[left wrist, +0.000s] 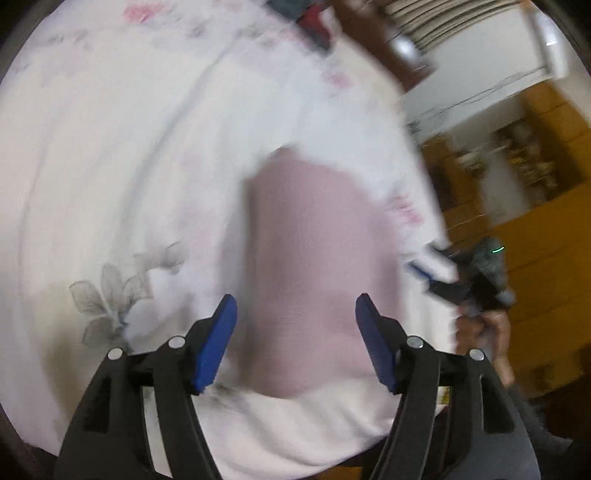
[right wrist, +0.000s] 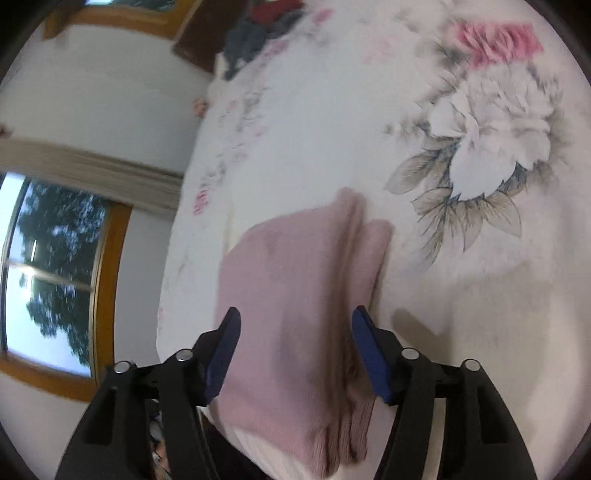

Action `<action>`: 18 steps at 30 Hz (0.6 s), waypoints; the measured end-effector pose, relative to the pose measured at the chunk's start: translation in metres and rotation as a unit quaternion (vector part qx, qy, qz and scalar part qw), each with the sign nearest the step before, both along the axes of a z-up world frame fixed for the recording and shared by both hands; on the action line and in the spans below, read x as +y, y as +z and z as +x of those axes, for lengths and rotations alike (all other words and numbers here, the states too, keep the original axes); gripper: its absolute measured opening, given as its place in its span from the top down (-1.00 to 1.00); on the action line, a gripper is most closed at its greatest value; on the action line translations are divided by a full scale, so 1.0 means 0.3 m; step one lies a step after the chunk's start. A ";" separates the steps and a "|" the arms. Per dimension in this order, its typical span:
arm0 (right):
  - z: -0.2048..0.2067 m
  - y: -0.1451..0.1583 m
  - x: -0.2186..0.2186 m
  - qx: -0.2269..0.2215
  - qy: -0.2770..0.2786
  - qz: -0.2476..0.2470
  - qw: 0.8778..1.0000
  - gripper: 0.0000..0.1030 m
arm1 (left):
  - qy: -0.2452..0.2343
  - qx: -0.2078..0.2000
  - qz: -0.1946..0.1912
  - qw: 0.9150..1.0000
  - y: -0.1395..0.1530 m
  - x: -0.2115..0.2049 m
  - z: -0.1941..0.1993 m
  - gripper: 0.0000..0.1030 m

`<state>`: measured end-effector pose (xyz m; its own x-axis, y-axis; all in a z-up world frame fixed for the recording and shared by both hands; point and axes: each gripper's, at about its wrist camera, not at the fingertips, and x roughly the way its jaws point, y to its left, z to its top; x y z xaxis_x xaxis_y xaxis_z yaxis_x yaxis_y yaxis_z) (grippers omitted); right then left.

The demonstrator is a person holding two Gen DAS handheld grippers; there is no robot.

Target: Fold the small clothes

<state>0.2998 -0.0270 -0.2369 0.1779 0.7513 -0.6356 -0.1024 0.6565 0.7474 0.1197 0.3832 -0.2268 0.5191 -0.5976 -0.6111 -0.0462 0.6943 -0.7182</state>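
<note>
A pink knitted garment [left wrist: 306, 273] lies folded on a white floral bedsheet [left wrist: 129, 166]. In the left wrist view my left gripper [left wrist: 295, 317] hovers over its near end, open, with nothing between the blue pads [left wrist: 216, 343]. The right gripper [left wrist: 439, 273] shows at the right edge of the bed in a hand, blurred. In the right wrist view the same garment [right wrist: 295, 295] lies in stacked layers near the bed's edge, and my right gripper [right wrist: 295, 328] stands open above it, blue pads [right wrist: 371, 354] on either side, gripping nothing.
The bedsheet [right wrist: 332, 129] carries a large grey and white flower print [right wrist: 487, 140]. Dark and red clothes [right wrist: 258, 29] are piled at the far end of the bed. A window [right wrist: 48, 273] and white wall lie left; wooden cabinets [left wrist: 517, 177] stand beyond the bed's right edge.
</note>
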 end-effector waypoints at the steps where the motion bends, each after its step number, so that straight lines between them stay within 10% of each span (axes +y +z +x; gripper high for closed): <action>1: -0.019 0.008 0.014 -0.002 0.010 -0.004 1.000 -0.14 | -0.017 -0.001 -0.004 1.000 0.001 -0.027 0.002 -0.22; 5: -0.056 -0.067 0.105 0.016 0.033 -0.051 0.998 0.06 | -0.076 0.054 -0.031 0.995 -0.128 -0.173 0.060 0.03; 7: -0.061 -0.082 0.143 0.019 0.037 -0.068 0.997 0.47 | -0.075 0.075 -0.041 0.994 -0.208 -0.182 0.053 0.07; 10: -0.082 -0.013 0.164 -0.053 0.030 -0.106 0.992 0.80 | -0.070 0.091 -0.058 0.992 -0.261 -0.206 0.051 0.08; 18: -0.043 -0.088 0.073 -0.012 0.001 -0.079 0.997 0.46 | -0.085 0.030 -0.083 0.993 -0.101 -0.160 0.091 -0.01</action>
<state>0.2868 -0.0052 -0.2633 0.1938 0.6428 -0.7412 -0.1200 0.7653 0.6323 0.1471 0.3351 -0.2571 0.3680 -0.7678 -0.5244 0.0141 0.5685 -0.8225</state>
